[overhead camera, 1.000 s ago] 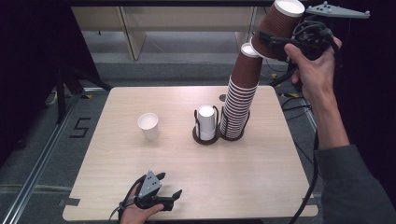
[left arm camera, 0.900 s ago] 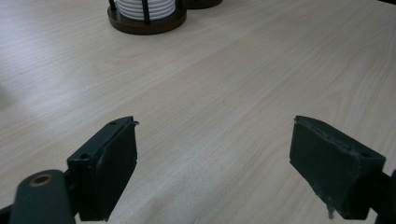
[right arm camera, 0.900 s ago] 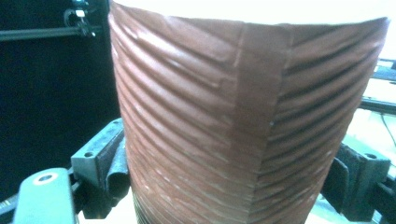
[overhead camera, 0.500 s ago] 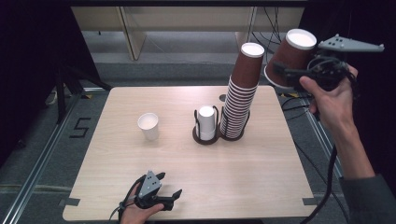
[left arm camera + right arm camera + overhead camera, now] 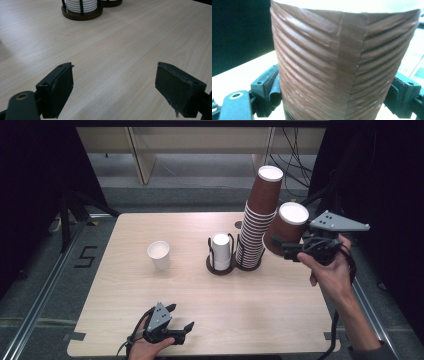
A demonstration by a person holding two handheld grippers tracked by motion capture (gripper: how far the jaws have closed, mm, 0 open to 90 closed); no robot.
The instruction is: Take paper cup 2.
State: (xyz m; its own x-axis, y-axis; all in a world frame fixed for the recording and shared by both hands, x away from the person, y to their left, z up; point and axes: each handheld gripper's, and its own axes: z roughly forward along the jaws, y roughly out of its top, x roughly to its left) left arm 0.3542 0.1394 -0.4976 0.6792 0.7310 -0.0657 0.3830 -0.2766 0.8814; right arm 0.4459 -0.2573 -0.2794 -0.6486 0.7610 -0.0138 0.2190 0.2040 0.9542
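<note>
The brown cup (image 5: 342, 65) hides the right tool's (image 5: 334, 100) pads.

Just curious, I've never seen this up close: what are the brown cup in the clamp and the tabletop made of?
The brown cup looks like matte paper: ripple-ribbed outer wall, a glued vertical seam, white inside. The table looks like pale wood-grain laminate or veneer, smooth with a soft sheen; which one is hard to tell.

In the right gripper view the brown cup (image 5: 342, 62) is running off the top and bottom edges, so we're not seeing its rim or base, and it's covering most of both pads. In the left gripper view the white cup holder (image 5: 82, 10) is getting chopped at the top edge.
</note>
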